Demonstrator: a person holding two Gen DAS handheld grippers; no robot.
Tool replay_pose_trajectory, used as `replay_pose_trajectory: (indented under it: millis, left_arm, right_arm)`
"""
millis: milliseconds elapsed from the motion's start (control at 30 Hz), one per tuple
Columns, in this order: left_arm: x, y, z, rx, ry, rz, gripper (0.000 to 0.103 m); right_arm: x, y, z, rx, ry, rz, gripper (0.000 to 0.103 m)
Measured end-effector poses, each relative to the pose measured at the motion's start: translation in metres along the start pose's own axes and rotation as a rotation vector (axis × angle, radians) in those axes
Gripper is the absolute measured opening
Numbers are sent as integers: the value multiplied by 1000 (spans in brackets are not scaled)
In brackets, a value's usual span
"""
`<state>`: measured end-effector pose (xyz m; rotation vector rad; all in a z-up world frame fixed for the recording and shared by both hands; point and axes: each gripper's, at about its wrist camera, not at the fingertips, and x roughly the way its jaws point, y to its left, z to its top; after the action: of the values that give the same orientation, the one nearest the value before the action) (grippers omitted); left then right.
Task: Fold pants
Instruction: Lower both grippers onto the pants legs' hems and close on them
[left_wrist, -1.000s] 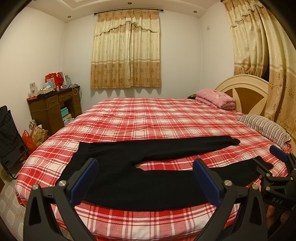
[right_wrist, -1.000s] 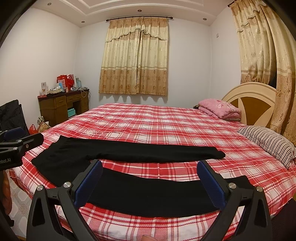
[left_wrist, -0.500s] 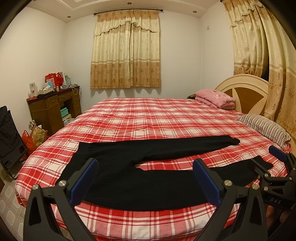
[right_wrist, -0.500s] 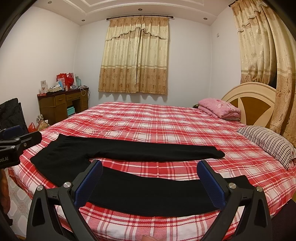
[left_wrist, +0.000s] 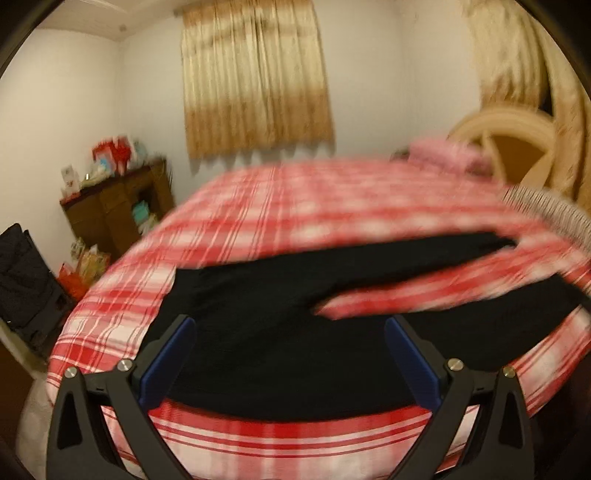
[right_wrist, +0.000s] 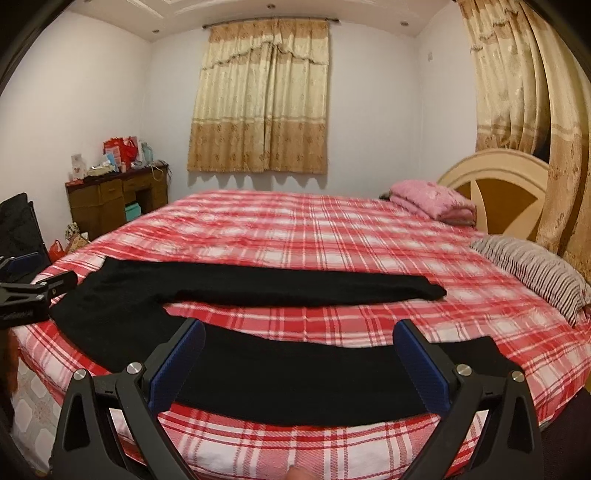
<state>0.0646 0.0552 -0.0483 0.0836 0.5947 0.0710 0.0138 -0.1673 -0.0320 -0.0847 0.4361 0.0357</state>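
Observation:
Black pants (right_wrist: 288, 373) lie flat across the near side of the red plaid bed (right_wrist: 314, 236), waist to the left, both legs stretched right with a gap between them. My right gripper (right_wrist: 297, 354) hovers open over the near leg, nothing between its blue pads. In the blurred left wrist view the pants (left_wrist: 266, 332) fill the lower middle, and my left gripper (left_wrist: 288, 350) hangs open above the waist and seat area. The left gripper (right_wrist: 26, 295) also shows at the far left edge of the right wrist view, beside the waistband.
A striped pillow (right_wrist: 535, 280) and a folded pink blanket (right_wrist: 432, 201) lie by the headboard (right_wrist: 495, 184) at right. A wooden desk (right_wrist: 110, 199) with clutter stands at the left wall. A dark chair (right_wrist: 18, 229) and bags sit left of the bed.
The left wrist view has tilted and blurred as my left gripper swung closer over the waist end. The right gripper has barely moved. The pants lie as before.

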Motion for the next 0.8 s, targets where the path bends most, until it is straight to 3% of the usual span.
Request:
replay_pose_trajectory:
  millis: [33, 333, 467, 667, 733, 800]
  left_arm:
    - [18, 14, 0, -9, 42, 13, 103]
    - [113, 125, 30, -104, 138, 89, 103]
    - [161, 150, 44, -108, 200, 94, 103]
    - [225, 157, 57, -79, 295, 82, 94]
    - [242, 158, 58, -72, 314, 70, 80]
    - [262, 165, 58, -91, 349, 37, 75]
  right_arm:
    - [6, -3, -4, 8, 12, -5, 102]
    - [53, -16, -36, 54, 133, -4, 102]
    - [68, -21, -44, 57, 176, -10, 102]
    - [84, -41, -45, 35, 204, -71, 102]
    - [91, -49, -44, 32, 218, -94, 102]
    - [96, -56, -43, 26, 225, -118, 102]
